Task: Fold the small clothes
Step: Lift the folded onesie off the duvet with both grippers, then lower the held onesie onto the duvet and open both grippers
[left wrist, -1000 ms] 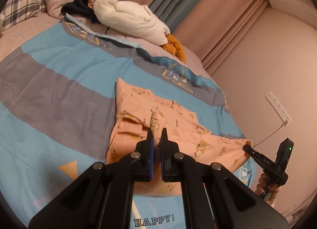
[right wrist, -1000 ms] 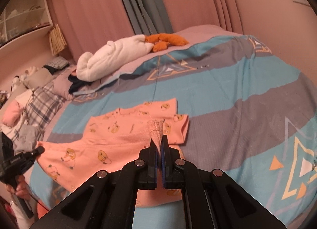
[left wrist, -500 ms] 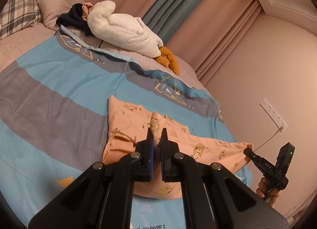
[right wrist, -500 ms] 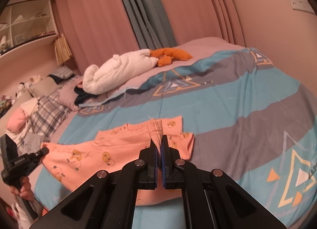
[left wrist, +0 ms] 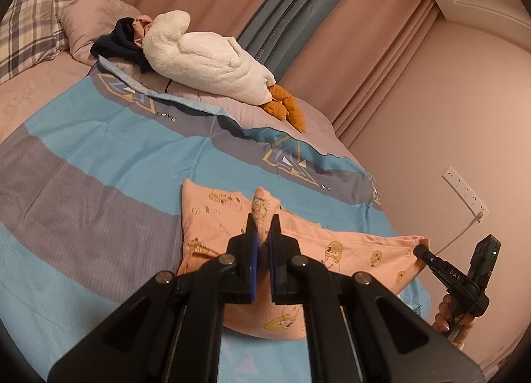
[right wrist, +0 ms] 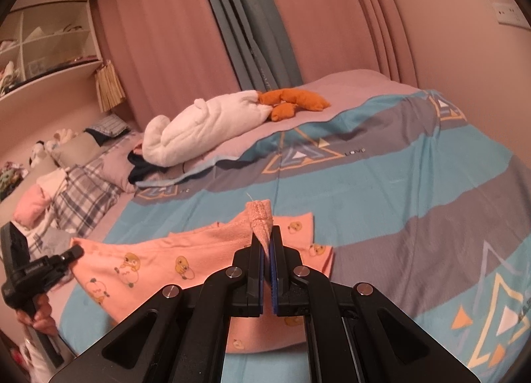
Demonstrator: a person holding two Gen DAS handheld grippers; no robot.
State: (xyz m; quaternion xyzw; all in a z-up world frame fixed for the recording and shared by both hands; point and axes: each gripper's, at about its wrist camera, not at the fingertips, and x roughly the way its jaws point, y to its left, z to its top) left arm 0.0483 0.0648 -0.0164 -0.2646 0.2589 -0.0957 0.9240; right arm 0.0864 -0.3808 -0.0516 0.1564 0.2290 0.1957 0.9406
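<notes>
Left gripper (left wrist: 262, 233) clenched on pink garment (left wrist: 358, 250) edge, right gripper (right wrist: 267, 243) likewise, cloth raised off striped duvet (left wrist: 99, 164) (duck prints visible)

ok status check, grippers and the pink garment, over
Left gripper and right gripper both shut on the pink garment, each pinching a bunched edge. Garment partly lifted off the bedspread. Nothing in the way; plush toy lies well beyond.

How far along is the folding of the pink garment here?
Early on. Done: little; the pink garment lies partly doubled on the bed cover. In hand: left gripper and right gripper each pinch an edge, lifting it. Left: laying the fold over, then further folds.
</notes>
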